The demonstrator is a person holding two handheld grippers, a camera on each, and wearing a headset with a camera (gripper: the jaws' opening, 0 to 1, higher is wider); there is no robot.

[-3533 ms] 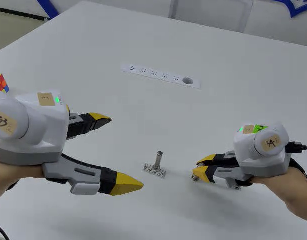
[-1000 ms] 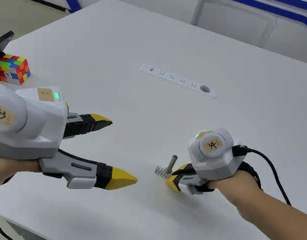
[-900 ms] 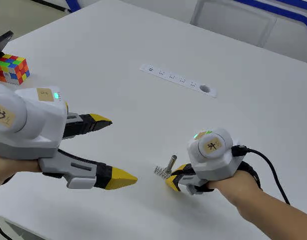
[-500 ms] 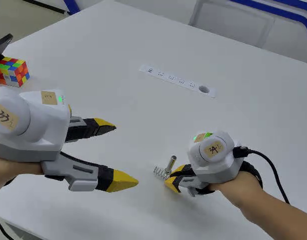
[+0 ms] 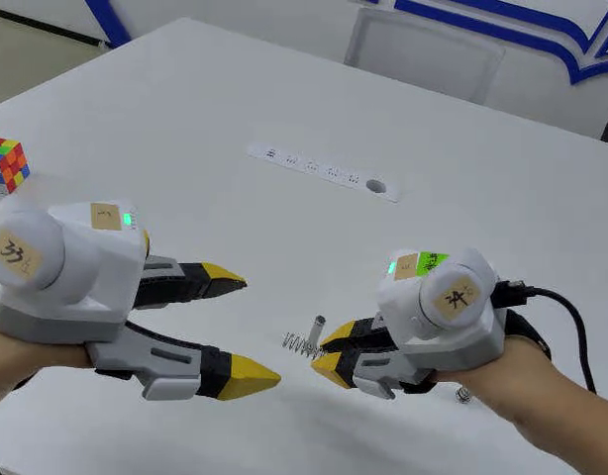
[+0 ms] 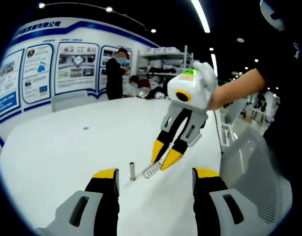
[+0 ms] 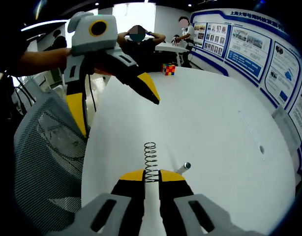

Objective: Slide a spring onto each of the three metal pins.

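A short metal pin (image 5: 316,330) stands upright on the white table (image 5: 185,148). My right gripper (image 5: 330,354) is shut on one end of a coiled spring (image 5: 301,344), which sticks out from the yellow tips just left of the pin. In the right gripper view the spring (image 7: 150,161) juts forward from my gripper (image 7: 151,177), with the pin (image 7: 183,168) to its right. My left gripper (image 5: 241,329) is open, facing the spring from the left. From the left gripper view, the spring (image 6: 151,169) and pin (image 6: 132,171) lie beyond my open gripper (image 6: 156,173).
A white power strip (image 5: 322,171) lies flat at mid-table. A colourful puzzle cube (image 5: 5,163) sits at the left edge. A small metal part (image 5: 463,395) lies by the right hand. A cable (image 5: 571,317) trails from the right gripper. People stand beyond the table.
My right gripper has come in from the right to the spring beside the pin and shut on its end. The left gripper has stayed open and edged slightly closer.
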